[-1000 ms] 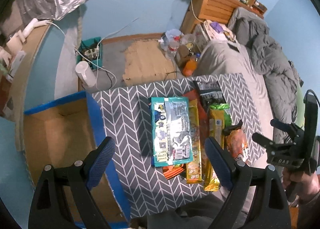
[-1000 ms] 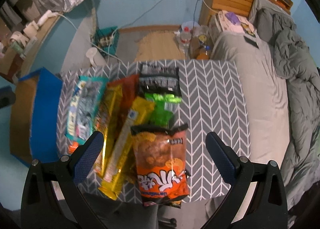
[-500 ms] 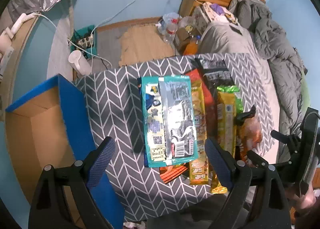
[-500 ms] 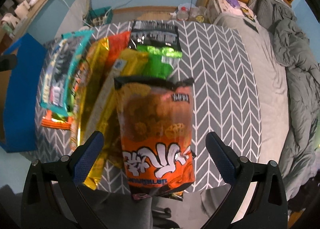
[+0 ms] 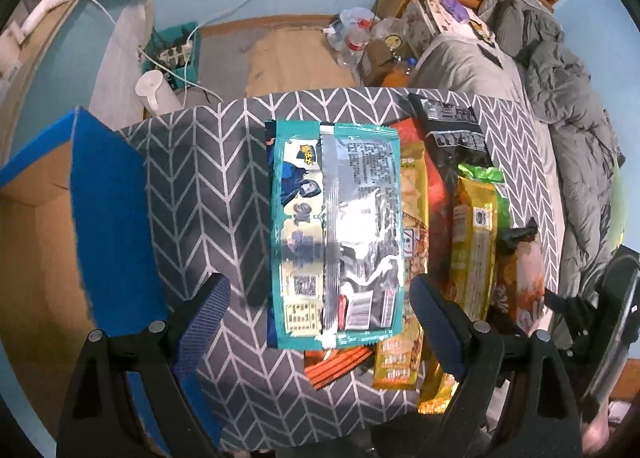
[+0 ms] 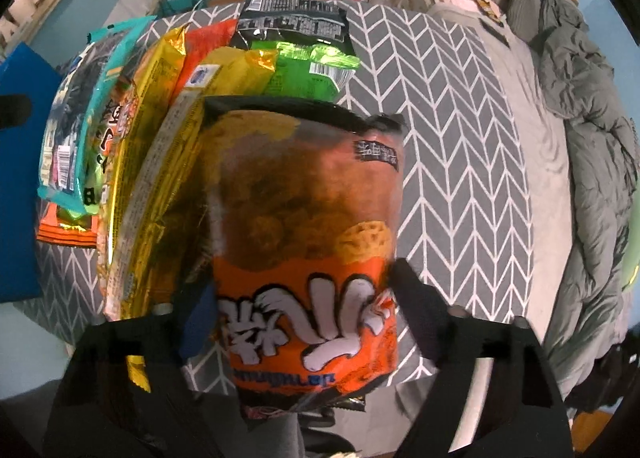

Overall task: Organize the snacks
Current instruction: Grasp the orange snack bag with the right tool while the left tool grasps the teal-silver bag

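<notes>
Several snack bags lie side by side on the grey chevron table [image 5: 192,194]. A teal bag [image 5: 336,226] lies directly ahead of my open left gripper [image 5: 316,298], which hovers over its near end. In the right wrist view an orange puffed-snack bag [image 6: 308,242] fills the middle. My right gripper [image 6: 300,298] has its fingers [image 6: 416,294] against both sides of the bag's lower part. Yellow [image 6: 152,194], green [image 6: 312,74] and black [image 6: 292,22] bags lie beyond and to the left.
An open blue cardboard box [image 5: 108,210] stands at the table's left edge. A grey bed [image 5: 560,106] runs along the right. Bottles [image 5: 352,42], a white cup [image 5: 154,88] and a power strip [image 5: 176,56] sit on the floor beyond the table.
Both grippers have moved down and forward toward the snacks. The right gripper's fingers have narrowed onto the orange bag. The left gripper stays open over the teal bag.
</notes>
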### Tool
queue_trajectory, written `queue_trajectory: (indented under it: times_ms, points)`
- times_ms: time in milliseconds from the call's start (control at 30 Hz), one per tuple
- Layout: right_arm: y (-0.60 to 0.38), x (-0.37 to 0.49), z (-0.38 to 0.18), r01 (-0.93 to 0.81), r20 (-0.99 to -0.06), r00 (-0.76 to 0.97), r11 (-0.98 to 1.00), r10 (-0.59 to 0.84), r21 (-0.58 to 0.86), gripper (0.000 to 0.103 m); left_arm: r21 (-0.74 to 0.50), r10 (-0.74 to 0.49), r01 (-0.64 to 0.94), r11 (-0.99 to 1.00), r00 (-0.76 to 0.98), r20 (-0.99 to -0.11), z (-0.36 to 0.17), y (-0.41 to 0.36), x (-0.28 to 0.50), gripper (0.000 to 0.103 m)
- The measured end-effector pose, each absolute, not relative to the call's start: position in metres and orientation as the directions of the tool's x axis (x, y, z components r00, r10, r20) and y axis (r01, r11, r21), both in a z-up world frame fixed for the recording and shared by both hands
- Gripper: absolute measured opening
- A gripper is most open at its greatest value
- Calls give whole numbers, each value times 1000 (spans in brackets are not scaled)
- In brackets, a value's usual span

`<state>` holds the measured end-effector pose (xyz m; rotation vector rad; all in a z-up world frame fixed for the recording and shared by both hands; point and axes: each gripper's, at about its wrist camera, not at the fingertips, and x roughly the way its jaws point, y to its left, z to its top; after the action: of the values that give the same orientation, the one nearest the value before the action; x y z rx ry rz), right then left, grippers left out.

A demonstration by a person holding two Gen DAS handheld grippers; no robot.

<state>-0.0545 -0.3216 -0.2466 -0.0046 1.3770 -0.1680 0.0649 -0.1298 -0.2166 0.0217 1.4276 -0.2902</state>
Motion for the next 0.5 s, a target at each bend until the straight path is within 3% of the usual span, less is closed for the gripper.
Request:
queue_trajectory:
  times_ms: [67, 167, 500]
  points:
    - [-325, -54, -244, 124, -976, 188, 989, -105, -83, 62, -160, -183, 198, 967, 102, -978, -224, -132, 69, 92]
    - [-331, -54, -238, 130, -976, 202, 990, -82, -56, 55, -162, -180, 174, 971, 92, -979, -234, -136, 73, 92]
    - [-349, -40, -220, 147, -972, 234, 989, -18, 17, 53, -157, -164, 144, 977, 41, -986, -258, -149, 87, 92]
